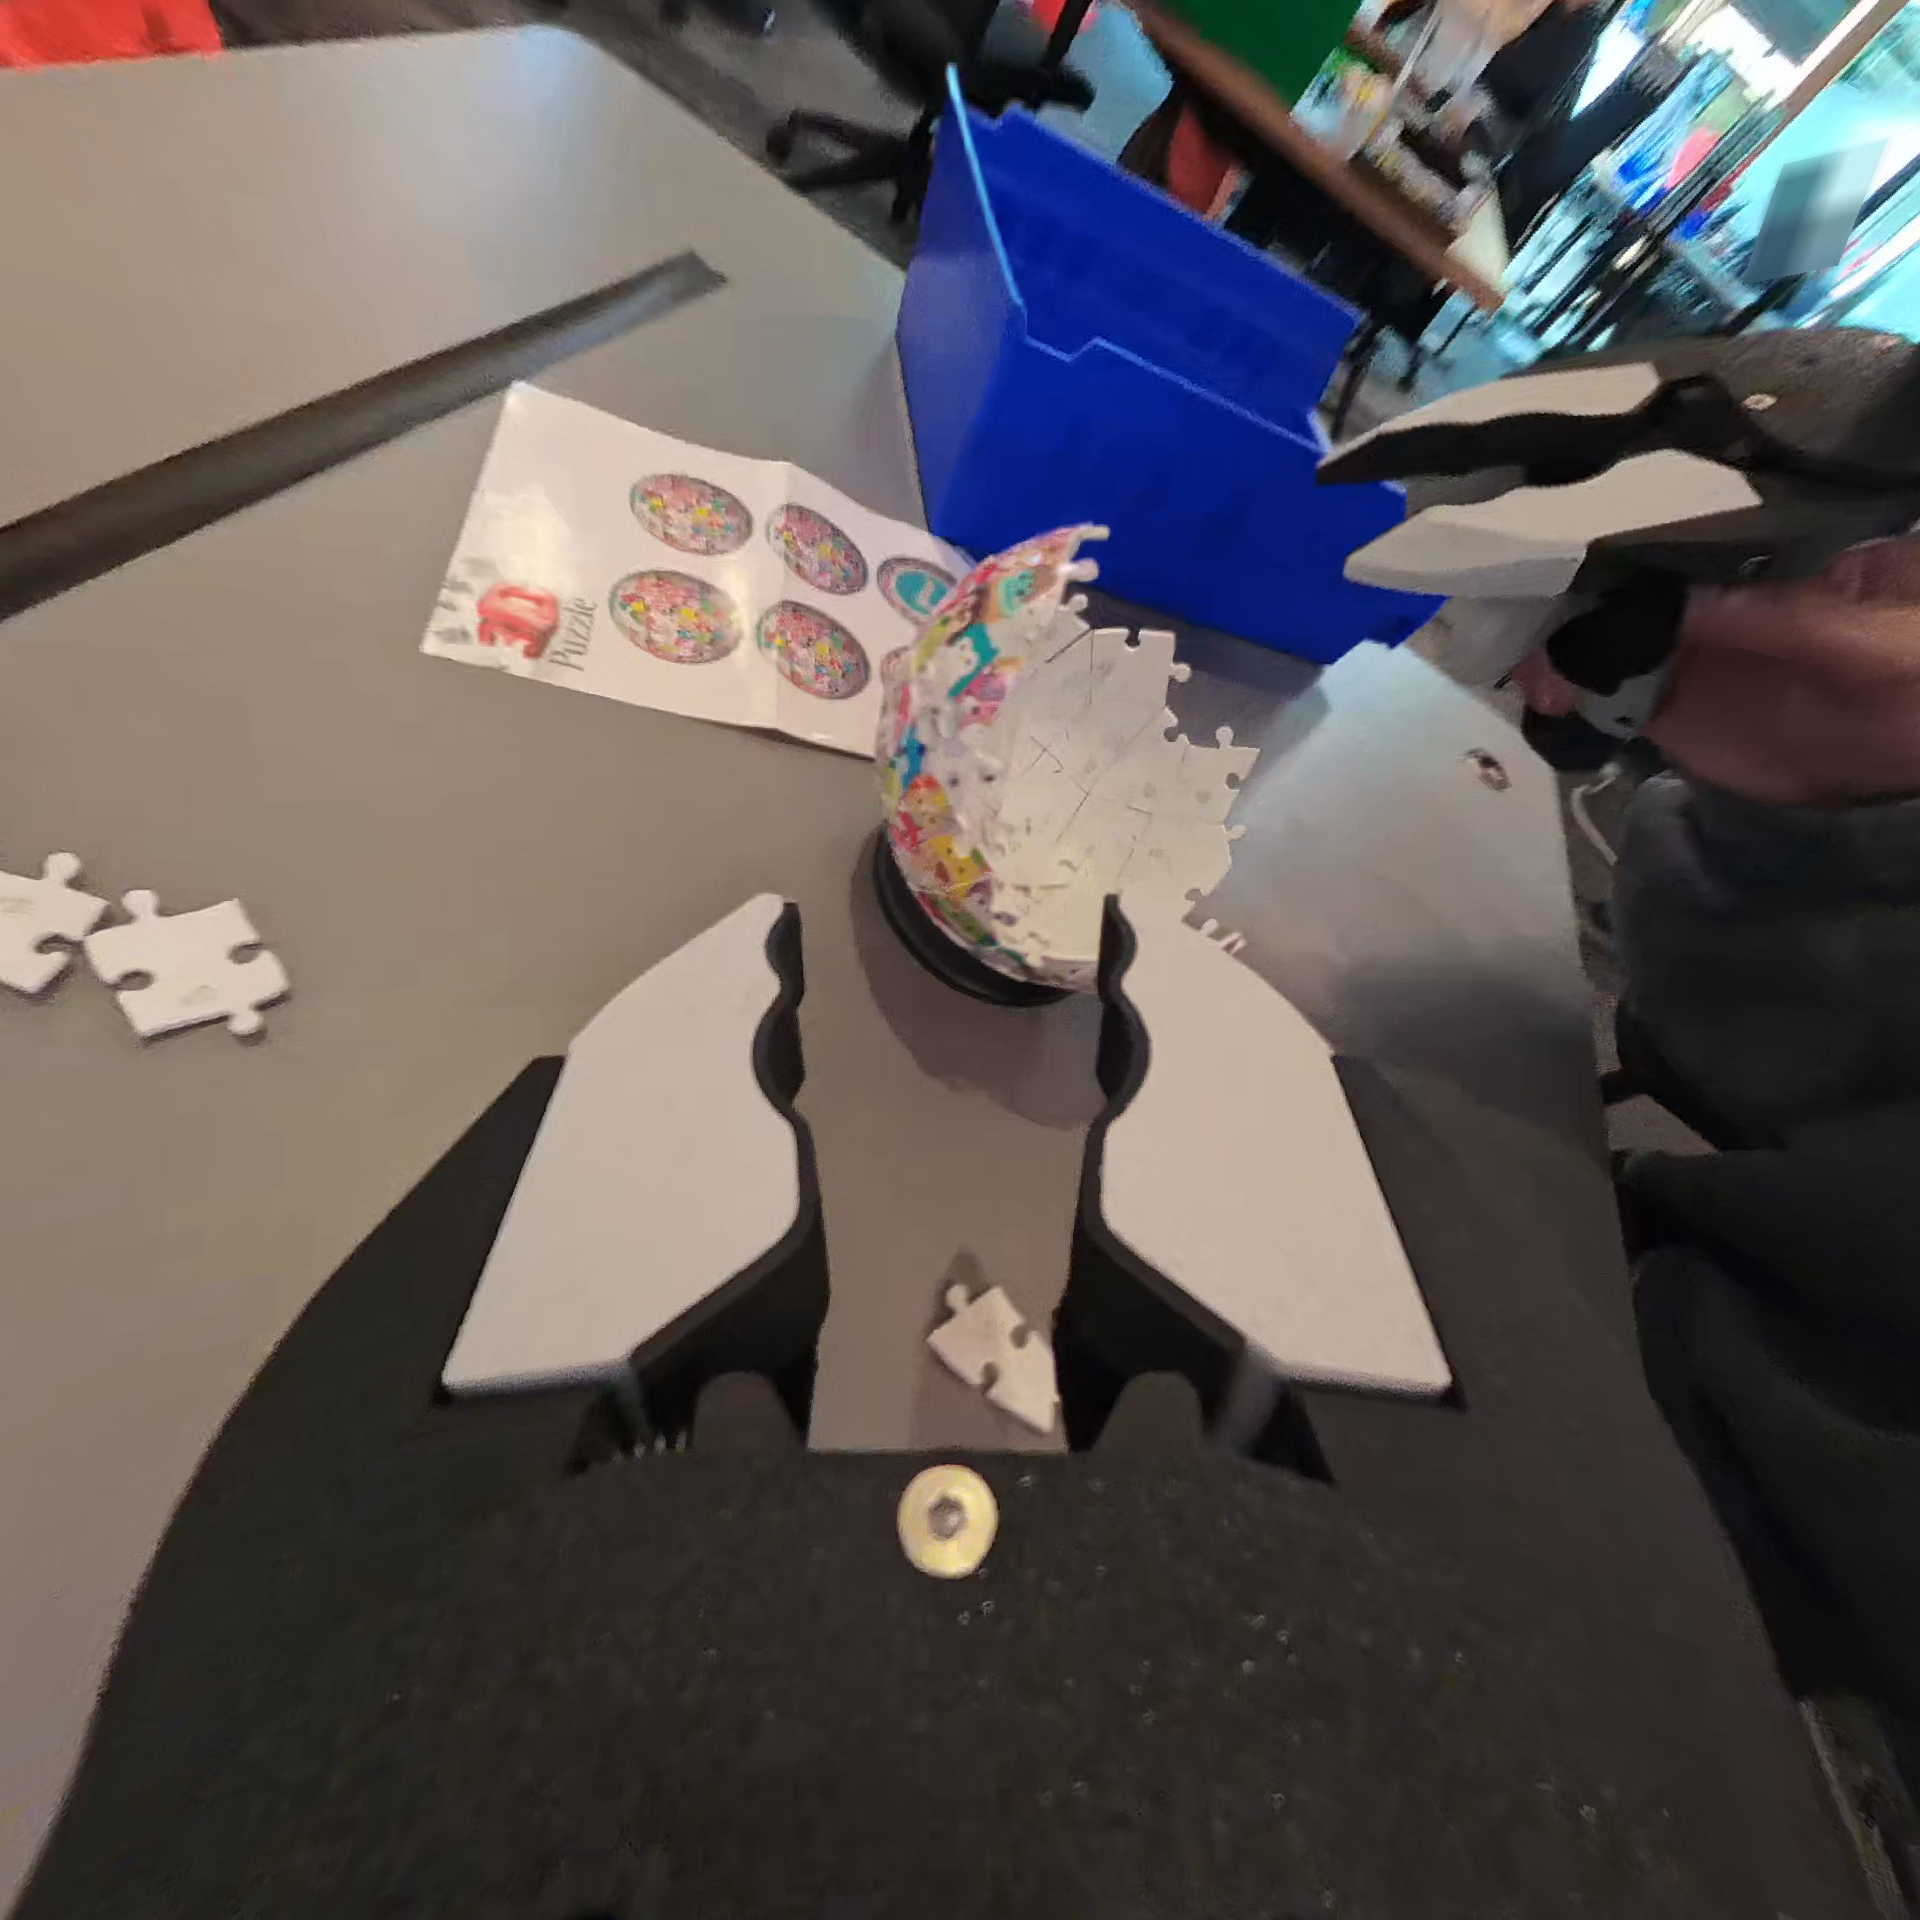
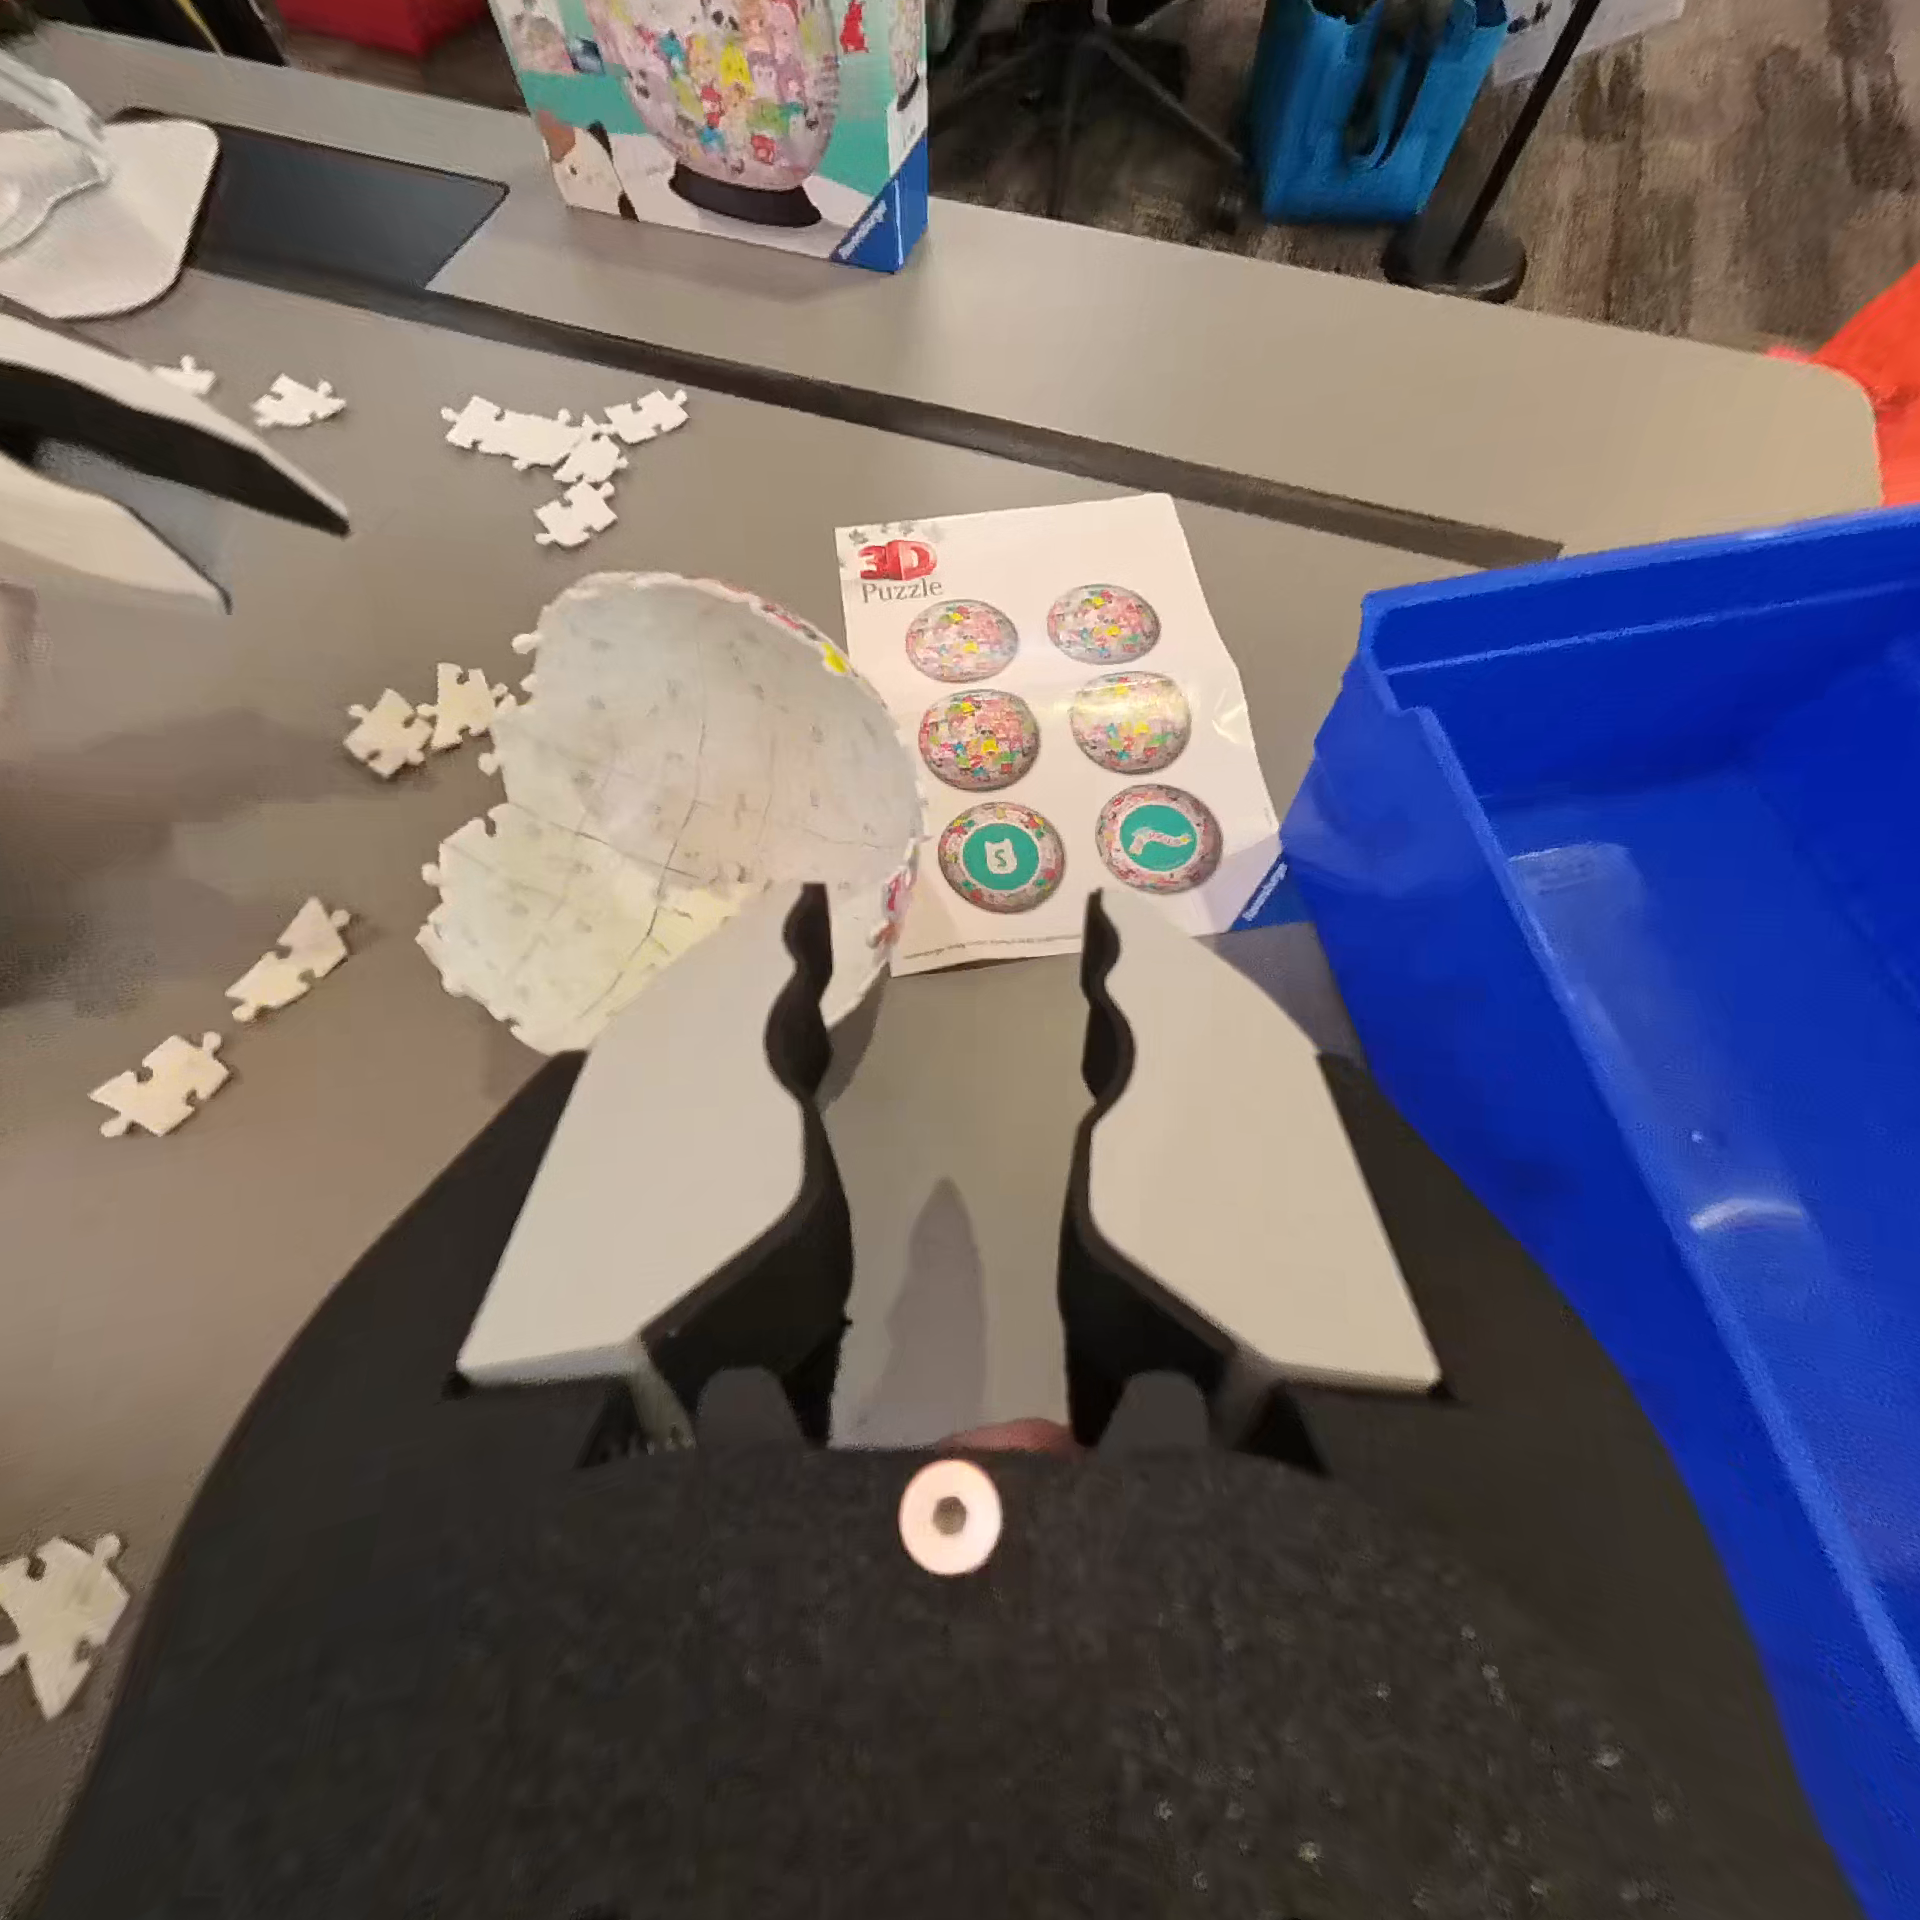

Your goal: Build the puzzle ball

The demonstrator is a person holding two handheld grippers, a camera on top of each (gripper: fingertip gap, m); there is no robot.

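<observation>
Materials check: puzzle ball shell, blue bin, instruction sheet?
Puzzle ball shell: looks like thin rigid plastic, curved pieces holding a dome on their own, matte white inside, glossy print outside; coated card not excluded.
Blue bin: moulded plastic, smooth, slightly glossy, with highlights on its ribs.
Instruction sheet: printed paper, thin, creased along folds, edges lifting slightly.

An office or lab-style workroom: a long grey surface (image 2: pixel 1143 343) with a dark cable channel (image 1: pixel 343 384) along it, wheeled office-chair bases (image 2: pixel 1122 94) on patterned carpet (image 2: pixel 1714 156), a blue plastic bin (image 2: pixel 1610 935), and blurred shelving behind a wooden desk (image 1: pixel 1351 177).
</observation>
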